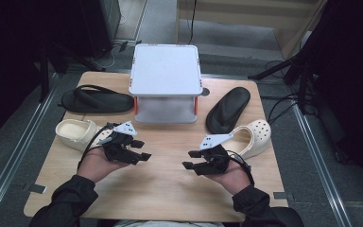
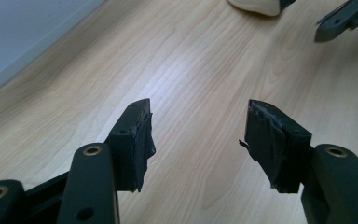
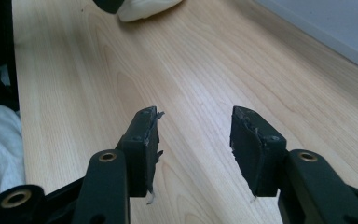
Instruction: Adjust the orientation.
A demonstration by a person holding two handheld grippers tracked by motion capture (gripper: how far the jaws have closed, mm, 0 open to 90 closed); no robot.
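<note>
High view: the left tongs [image 1: 139, 150] and right tongs [image 1: 193, 159] hover over the middle of the worktop [image 1: 170, 189], facing each other, both parted and empty. A cream clog [image 1: 75, 133] lies just beside the left hand [image 1: 105, 160], toward the left edge; a second cream clog [image 1: 253, 137] lies just beside the right hand [image 1: 224, 171], toward the right edge. Two black sandals [image 1: 97, 100] [image 1: 228, 109] flank a two-level white rack [image 1: 165, 82] at the far edge.

Left gripper view: jaws stand wide apart over bare wood, nothing between them.

Right gripper view: jaws stand partly open (somewhat narrower than the left pair), holding nothing.

Judgement: no footwear is on the rack; the work appears not yet begun, with all four items still to be moved.
</note>
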